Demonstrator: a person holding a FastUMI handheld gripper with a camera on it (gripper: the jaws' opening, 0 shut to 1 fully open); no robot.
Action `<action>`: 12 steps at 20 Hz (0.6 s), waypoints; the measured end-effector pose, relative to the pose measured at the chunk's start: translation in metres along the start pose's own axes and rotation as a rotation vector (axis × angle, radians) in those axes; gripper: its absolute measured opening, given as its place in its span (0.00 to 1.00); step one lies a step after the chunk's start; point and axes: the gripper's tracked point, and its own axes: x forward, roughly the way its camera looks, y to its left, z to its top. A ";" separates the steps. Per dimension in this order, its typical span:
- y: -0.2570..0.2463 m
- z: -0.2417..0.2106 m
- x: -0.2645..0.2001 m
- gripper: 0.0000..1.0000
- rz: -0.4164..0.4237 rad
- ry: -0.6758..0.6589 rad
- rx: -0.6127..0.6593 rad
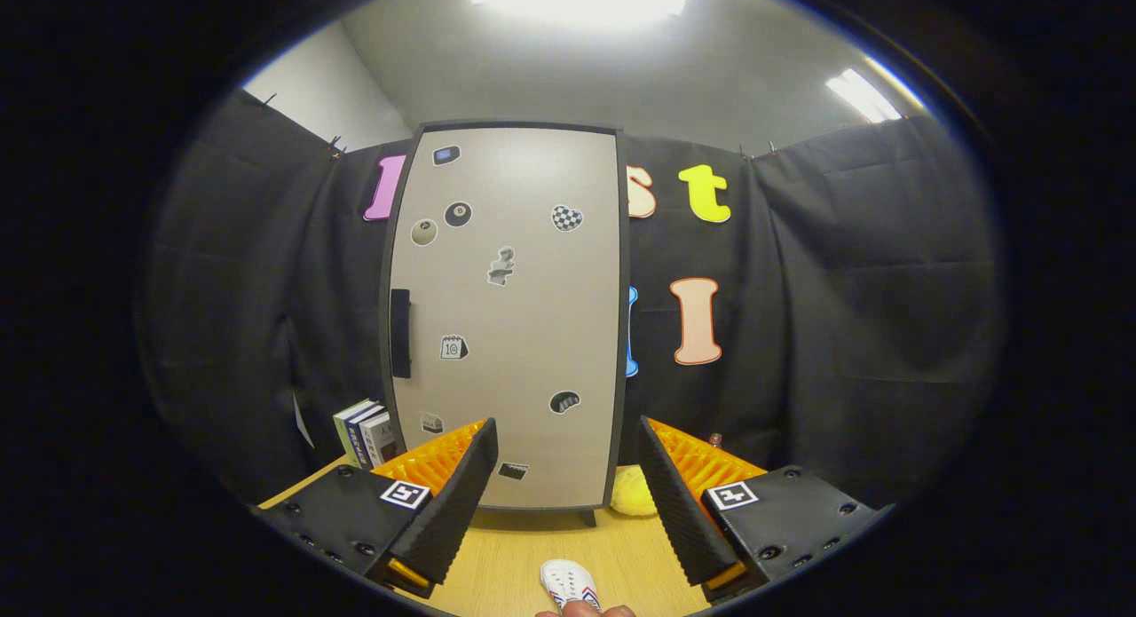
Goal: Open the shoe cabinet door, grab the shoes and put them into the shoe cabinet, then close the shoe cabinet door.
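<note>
Because the shoe cabinet door (506, 315) is shut, we hold the tool (566, 502) released, facing its handle (400, 333), the shoe (570, 584) waiting on the bench (515, 555).

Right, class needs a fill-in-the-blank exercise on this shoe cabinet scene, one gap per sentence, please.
1. The tall beige shoe cabinet has its door ____.
2. The dark vertical handle sits on the door's ____ side.
3. The gripper has its fingers ____, holding nothing.
4. The small white shoe lies on the light wooden ____, nearer than the cabinet.

Missing words: closed; left; open; table
</note>
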 end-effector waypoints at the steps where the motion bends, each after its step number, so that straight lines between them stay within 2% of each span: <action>1: 0.005 0.001 0.001 0.97 0.009 -0.004 -0.005; 12: 0.057 0.019 0.023 0.97 0.096 -0.015 -0.053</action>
